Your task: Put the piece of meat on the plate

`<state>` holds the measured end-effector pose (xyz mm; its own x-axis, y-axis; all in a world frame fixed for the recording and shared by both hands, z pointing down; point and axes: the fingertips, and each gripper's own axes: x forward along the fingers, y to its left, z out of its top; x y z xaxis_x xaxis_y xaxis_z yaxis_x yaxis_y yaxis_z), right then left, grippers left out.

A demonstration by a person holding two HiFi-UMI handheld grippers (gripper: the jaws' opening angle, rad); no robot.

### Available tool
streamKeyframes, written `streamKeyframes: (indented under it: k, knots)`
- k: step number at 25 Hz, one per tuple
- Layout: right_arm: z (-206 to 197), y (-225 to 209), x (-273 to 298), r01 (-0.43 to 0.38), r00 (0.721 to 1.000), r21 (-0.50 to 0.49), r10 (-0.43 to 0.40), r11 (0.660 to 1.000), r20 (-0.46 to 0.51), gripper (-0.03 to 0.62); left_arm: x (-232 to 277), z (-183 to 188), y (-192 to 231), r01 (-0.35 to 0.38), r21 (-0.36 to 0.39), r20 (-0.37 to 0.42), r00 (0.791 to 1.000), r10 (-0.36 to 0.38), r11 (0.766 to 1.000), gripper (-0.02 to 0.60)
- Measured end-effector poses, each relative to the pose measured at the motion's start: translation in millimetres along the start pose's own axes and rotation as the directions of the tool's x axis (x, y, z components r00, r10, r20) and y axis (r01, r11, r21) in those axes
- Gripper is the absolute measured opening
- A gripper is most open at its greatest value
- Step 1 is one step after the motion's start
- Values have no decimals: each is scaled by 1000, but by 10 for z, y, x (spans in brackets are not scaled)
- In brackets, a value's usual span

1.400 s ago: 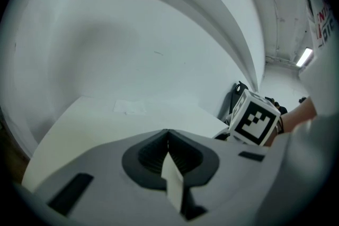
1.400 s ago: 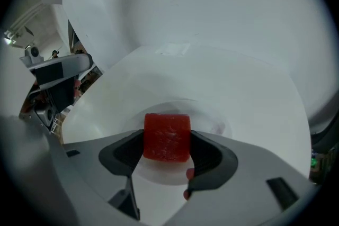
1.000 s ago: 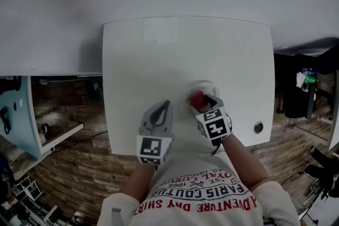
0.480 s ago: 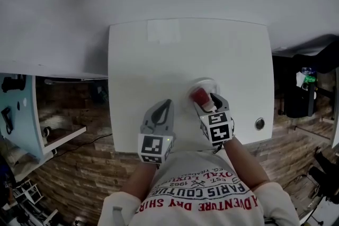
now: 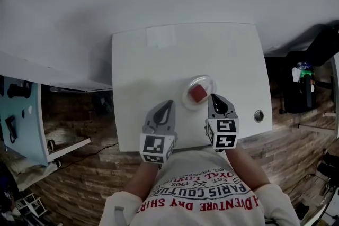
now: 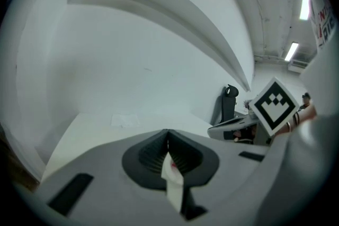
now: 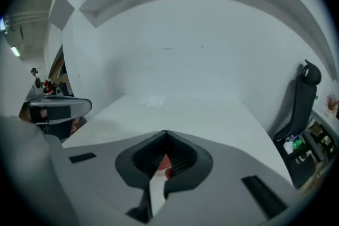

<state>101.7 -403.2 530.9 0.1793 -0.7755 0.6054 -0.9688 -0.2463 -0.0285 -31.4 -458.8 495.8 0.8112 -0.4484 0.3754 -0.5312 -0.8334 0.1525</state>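
- The right gripper (image 5: 212, 97) has just changed. A second ago its jaws stood wide at the plate (image 5: 186, 100), with the piece of meat (image 5: 198, 93) at their tips. Now it has pulled back toward the person and risen clear.
- Its jaws are now pressed together with nothing between them. In the right gripper view we see only a sliver of red through the gap behind the tips, which is the meat lying below on the plate.
- The left gripper (image 5: 169, 102) has risen a little but otherwise sits where it did, to the left of the plate over the table (image 5: 159, 61). Its jaws are also together and grip nothing.
- The meat lies alone on the plate, about in its middle and a touch toward the person. Neither gripper touches it.
- We judge the placing done, with only the hands left to draw away.
- From the head view the meat looks like a small, blocky red chunk lying flat.
- It appears nearly square, so we cannot pick out a clear long axis or a pointing end.
- Its edges seem turned slightly against the table's edges, though the chunk is too small for us to be sure.
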Motion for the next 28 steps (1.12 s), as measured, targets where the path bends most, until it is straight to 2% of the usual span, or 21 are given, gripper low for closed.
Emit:
streamKeyframes:
  k: [4,8,13,19,23,28]
  knots:
    - [176,122,-293,-39,994,26,36,999,108,12,-171,204,-90,10,29,58,998,-12,1000,6]
    - [399,266,-658,-69,968,14,64,998,241,12,-426,413,-158,16,51,121,992,-22,999,6]
    - [520,433,-1045,-69,942,-20,72,997,327,12,-761,556,-175,-11,93,179,984,-6,996,6]
    - [566,628,-1298,-77,920,-59,94,995,381,12,-1024,637,-292,-1,128,210,977,-26,992,6]
    - [565,727,-1374,-85,916,-69,105,994,388,12,-1166,725,-410,27,144,232,971,-60,989,6]
    - [571,784,-1435,-82,912,-75,105,994,396,12,-1258,771,-455,22,172,250,966,-65,985,6]
